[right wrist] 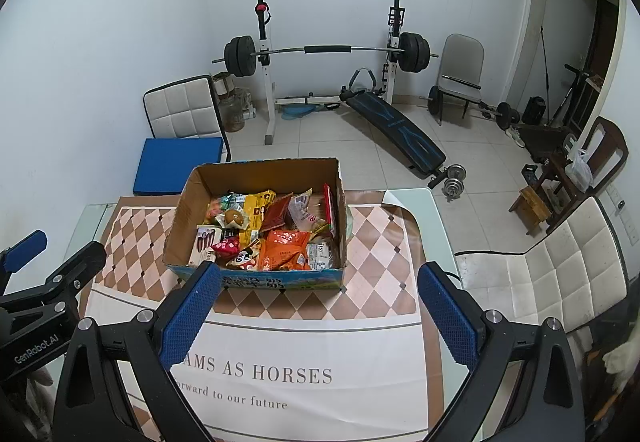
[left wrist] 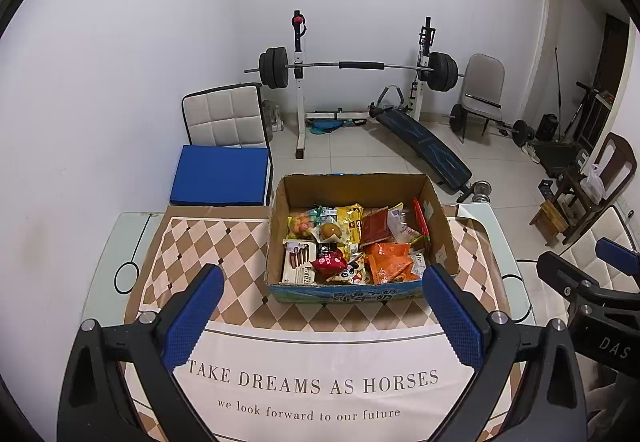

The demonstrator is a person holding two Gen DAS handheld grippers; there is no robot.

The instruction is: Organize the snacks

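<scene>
Snack box (left wrist: 360, 242) on the surface, ahead of both grippers' (left wrist: 322, 306) (right wrist: 318, 302) spread, empty jaws, untouched.

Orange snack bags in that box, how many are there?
2 that show: both orange bags lie stacked at the cardboard box's near right. Others may be buried.
</scene>
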